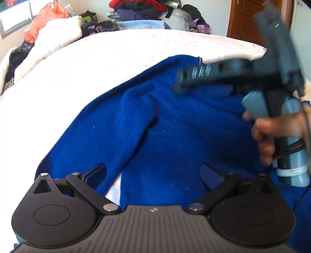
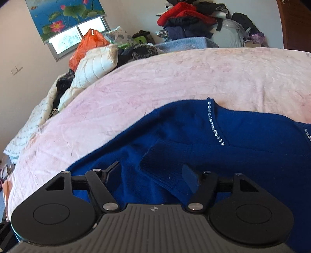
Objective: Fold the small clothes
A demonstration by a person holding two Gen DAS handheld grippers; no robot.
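A dark blue knit sweater [image 1: 165, 124] lies spread on the pale pink bed cover [image 1: 97, 64]. Its neckline carries a row of clear beads [image 2: 213, 124], and a sleeve with a ribbed cuff [image 2: 163, 171] is folded across the body. My left gripper [image 1: 153, 175] is open and empty, low over the sweater's lower part. My right gripper [image 2: 151, 173] is open, with the cuff lying between its fingers. The right gripper also shows in the left wrist view [image 1: 233, 77], blurred, held in a hand above the sweater's upper right.
A white quilted duvet [image 2: 93, 66] and an orange plastic bag [image 2: 87, 46] lie at the far left of the bed. A pile of clothes [image 2: 186, 17] is stacked behind the bed. A wooden door [image 1: 252, 21] stands at the far right.
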